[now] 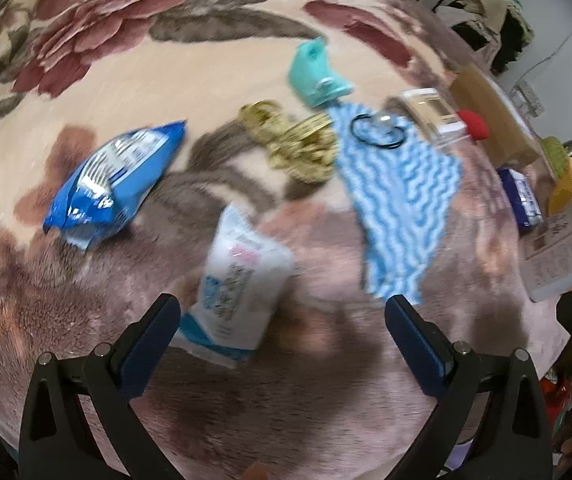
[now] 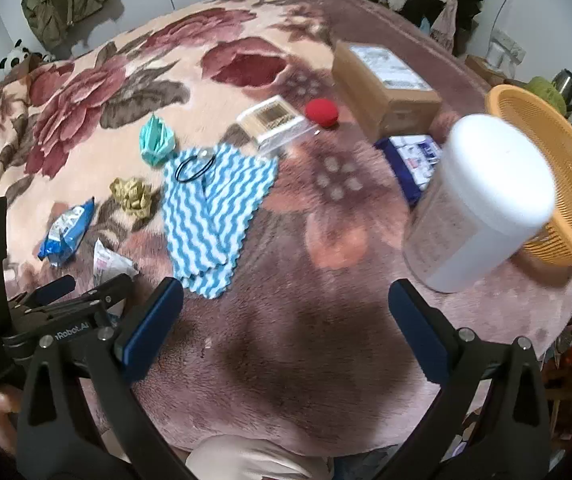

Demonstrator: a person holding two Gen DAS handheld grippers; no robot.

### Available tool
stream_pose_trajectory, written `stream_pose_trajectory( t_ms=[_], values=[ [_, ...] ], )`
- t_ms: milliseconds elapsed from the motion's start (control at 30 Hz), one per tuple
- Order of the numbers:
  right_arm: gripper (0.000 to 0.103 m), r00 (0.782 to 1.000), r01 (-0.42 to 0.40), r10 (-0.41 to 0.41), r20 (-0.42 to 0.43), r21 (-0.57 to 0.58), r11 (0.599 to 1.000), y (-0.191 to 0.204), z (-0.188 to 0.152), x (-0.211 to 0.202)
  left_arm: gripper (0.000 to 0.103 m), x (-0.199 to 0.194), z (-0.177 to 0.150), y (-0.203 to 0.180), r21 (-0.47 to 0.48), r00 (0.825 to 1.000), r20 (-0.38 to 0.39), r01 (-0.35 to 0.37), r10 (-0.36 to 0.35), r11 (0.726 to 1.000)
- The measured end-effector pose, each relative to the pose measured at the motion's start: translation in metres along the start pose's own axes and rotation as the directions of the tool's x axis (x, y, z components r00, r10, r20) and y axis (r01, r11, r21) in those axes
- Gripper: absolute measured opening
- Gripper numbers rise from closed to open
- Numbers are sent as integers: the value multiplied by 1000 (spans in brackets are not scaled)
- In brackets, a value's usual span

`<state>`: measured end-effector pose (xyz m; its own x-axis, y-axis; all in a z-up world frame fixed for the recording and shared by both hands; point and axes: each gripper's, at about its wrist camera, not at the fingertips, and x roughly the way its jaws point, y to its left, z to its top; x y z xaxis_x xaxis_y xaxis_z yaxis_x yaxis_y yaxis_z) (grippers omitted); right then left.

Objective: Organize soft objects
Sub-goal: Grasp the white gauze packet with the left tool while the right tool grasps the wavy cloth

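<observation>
On the floral blanket lie a blue-and-white wavy cloth (image 1: 402, 196) (image 2: 214, 208) with a black hair tie (image 1: 378, 130) on it, a gold scrunchie (image 1: 294, 140) (image 2: 133, 196), a teal soft item (image 1: 314, 72) (image 2: 156, 140), a red sponge ball (image 1: 473, 124) (image 2: 322, 114), a blue packet (image 1: 114, 184) (image 2: 68, 230) and a white tissue pack (image 1: 238, 280) (image 2: 108, 262). My left gripper (image 1: 282, 324) is open just above the tissue pack. My right gripper (image 2: 286, 308) is open and empty over bare blanket.
A white-lidded jar (image 2: 482, 200) stands beside an orange basket (image 2: 558, 176) at the right. A cardboard box (image 2: 382, 84), a clear box of cotton swabs (image 2: 274, 124) and a dark blue pack (image 2: 414, 160) lie behind. The bed edge is near right.
</observation>
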<state>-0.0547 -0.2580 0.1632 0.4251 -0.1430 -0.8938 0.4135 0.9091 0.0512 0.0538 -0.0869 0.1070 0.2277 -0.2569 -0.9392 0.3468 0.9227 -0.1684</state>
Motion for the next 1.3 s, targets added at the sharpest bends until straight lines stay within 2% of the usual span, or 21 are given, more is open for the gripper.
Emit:
stream_pose_trajectory(
  t_ms=[200,267,400,433,533,633,733,1000,1100,1200,1233,1267,1300],
  values=[
    [103,999,-27,26,-46,-20,999,11,-4,23,100,21,-5,12,-3,999,-19,-26,26,1000],
    [103,998,-31,29,-59,-28,999,13,-6,29,93,30,-5,14,1,999,-27,-36,36,999],
    [103,996,-29,27,-82,-30,999,13,-8,40,88,43,-2,13,1,998,-34,-51,51,999],
    [103,996,-29,26,-87,-31,999,12,-9,43,85,46,-2,11,3,998,-32,-58,58,998],
    [103,994,-31,28,-103,-30,999,13,-9,52,52,46,-2,16,-16,996,-20,-86,86,996],
    [103,993,-40,36,-114,-29,999,16,-7,62,51,35,-2,31,-118,999,12,-45,47,992],
    [103,992,-61,56,-112,-37,997,24,-1,73,51,29,-2,41,-160,999,32,-29,34,987],
    [103,993,-76,66,-94,-113,991,60,27,109,51,43,-4,41,-155,1000,-5,-27,27,988],
    [103,995,-49,39,-94,-107,993,63,38,125,51,45,-4,37,-147,1000,-6,-30,30,989],
    [103,993,-56,46,-111,-95,994,64,41,138,51,45,-4,38,-146,1000,-9,-29,28,989],
    [97,989,-82,71,-126,-86,993,63,40,142,51,45,-4,38,-146,1000,-9,-29,28,989],
    [82,987,-93,81,-137,-84,992,63,38,143,51,45,-4,38,-146,1000,-9,-30,29,989],
    [77,990,-66,53,-129,-103,993,63,34,142,51,44,-6,40,-145,1000,-10,-31,30,989]
  ],
)
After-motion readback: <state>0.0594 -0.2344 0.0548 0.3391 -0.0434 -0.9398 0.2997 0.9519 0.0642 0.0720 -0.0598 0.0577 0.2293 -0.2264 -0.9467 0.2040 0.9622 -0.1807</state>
